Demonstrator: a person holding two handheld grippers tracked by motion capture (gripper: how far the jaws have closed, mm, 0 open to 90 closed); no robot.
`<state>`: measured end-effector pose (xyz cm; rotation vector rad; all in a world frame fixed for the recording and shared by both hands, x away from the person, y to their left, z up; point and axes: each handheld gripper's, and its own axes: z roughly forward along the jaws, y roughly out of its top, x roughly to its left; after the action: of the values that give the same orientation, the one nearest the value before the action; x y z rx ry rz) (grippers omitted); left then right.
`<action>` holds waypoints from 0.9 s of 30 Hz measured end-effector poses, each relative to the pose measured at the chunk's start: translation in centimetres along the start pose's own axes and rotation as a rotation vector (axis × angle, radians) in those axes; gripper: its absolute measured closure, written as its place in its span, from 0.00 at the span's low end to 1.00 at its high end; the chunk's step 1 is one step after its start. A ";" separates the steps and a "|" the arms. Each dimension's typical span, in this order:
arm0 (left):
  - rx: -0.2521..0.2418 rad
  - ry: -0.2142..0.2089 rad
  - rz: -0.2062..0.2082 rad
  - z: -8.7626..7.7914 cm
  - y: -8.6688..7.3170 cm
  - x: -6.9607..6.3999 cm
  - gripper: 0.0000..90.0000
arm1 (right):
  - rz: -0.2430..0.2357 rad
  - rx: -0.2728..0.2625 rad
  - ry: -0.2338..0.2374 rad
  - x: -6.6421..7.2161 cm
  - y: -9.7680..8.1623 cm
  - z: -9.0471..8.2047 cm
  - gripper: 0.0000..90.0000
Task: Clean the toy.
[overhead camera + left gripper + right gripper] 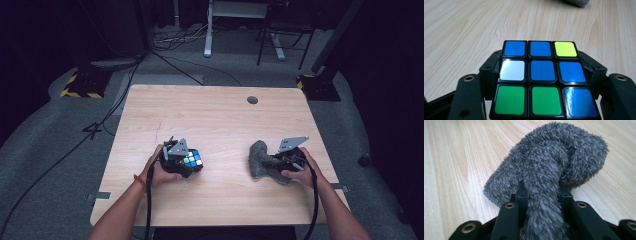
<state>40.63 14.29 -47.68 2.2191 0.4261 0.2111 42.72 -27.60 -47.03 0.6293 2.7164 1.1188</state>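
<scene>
Clamping cube [192, 160] and grey cloth [261, 159], both grippers' fingers sit well apart on bare table [215, 120].

Light wooden table [215, 120], grey carpet floor [55, 150], dark surroundings

A shaggy grey fleece cloth [549, 167] is pinched between the black jaws of the right gripper [541, 195]. Its bunched bulk is laid beyond them on the pale wooden tabletop [454, 157].

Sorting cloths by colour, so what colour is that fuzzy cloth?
Grey cloth; clearest in the right gripper view.
</scene>
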 end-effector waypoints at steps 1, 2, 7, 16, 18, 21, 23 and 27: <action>0.005 0.003 0.001 0.0 0.0 0.0 0.37 | -0.003 0.002 0.019 0.0 -0.1 -0.1 0.78; 0.006 0.005 0.000 0.0 -0.1 0.0 0.37 | -0.011 0.012 0.020 0.0 -0.2 -0.2 0.78; 0.055 -0.009 0.015 -0.4 -0.5 -0.4 0.37 | 0.020 0.019 0.027 0.0 -1.0 -0.5 0.77; 0.023 -0.019 -0.023 -0.9 -2.0 -0.7 0.37 | 0.047 0.002 -0.017 0.8 -3.4 -1.1 0.73; 0.018 -0.013 -0.023 -0.9 -2.3 -0.8 0.37 | 0.062 -0.008 -0.020 0.8 -3.6 -1.1 0.71; 0.028 -0.008 -0.032 -0.6 -2.7 -0.9 0.36 | 0.084 -0.024 -0.020 0.7 -4.0 -1.0 0.69; 0.033 -0.007 -0.037 -0.6 -2.8 -0.9 0.35 | 0.090 -0.030 -0.014 0.6 -4.1 -1.1 0.66; 0.046 0.007 -0.040 -0.8 -2.8 -1.0 0.34 | 0.100 -0.032 -0.017 0.6 -4.3 -1.2 0.57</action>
<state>38.86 16.09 -49.36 2.2527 0.4835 0.1896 40.46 -30.83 -49.12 0.7741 2.6738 1.1712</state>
